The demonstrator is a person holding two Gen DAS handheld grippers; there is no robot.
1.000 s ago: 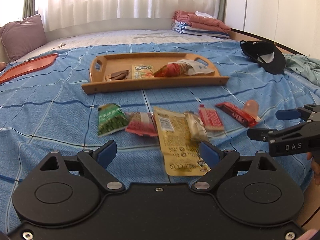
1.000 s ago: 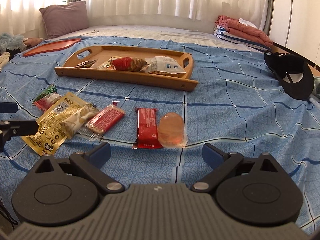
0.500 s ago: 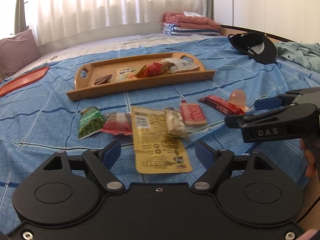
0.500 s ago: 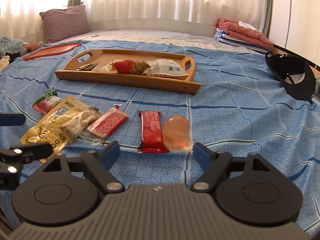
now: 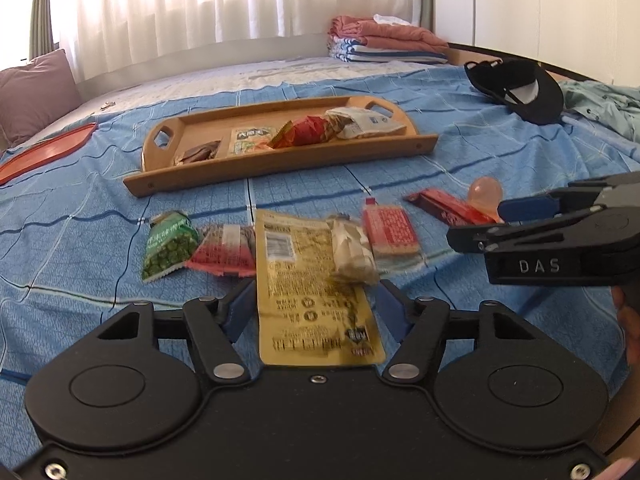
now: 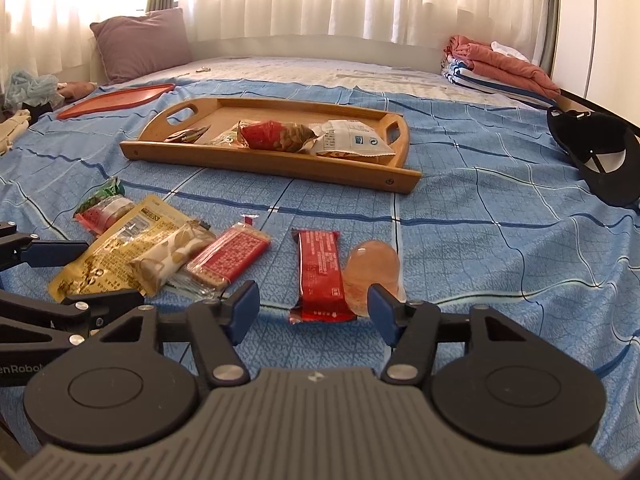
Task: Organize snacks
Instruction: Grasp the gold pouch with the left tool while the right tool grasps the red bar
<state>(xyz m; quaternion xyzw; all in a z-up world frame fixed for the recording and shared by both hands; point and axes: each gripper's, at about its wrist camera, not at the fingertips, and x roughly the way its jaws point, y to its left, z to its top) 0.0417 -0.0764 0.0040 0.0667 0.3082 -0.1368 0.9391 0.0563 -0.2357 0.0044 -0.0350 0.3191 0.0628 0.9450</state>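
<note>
A wooden tray (image 5: pixel 280 160) (image 6: pixel 272 164) with several snack packets in it sits on the blue bedspread. Nearer me lies a row of loose snacks: a green pea packet (image 5: pixel 170 244), a pink packet (image 5: pixel 224 254), a long yellow packet (image 5: pixel 308 288), a beige packet (image 5: pixel 352 252), a red cracker pack (image 5: pixel 390 228), a red bar (image 6: pixel 320 276) and a jelly cup (image 6: pixel 372 268). My left gripper (image 5: pixel 316 308) is closing, the yellow packet's near end between its fingers, pads not pressing. My right gripper (image 6: pixel 314 308) is closing just short of the red bar and holds nothing.
A black cap (image 6: pixel 596 156) lies at the right. Folded towels (image 5: pixel 384 44) are stacked at the far edge. An orange lid (image 6: pixel 116 100) and a purple pillow (image 6: pixel 144 44) are at the far left. Teal clothing (image 5: pixel 600 104) lies beyond the cap.
The jaws of both grippers have narrowed. The left gripper has moved in low over the yellow packet, whose near end now lies between its fingers. The right gripper has stayed in place.
</note>
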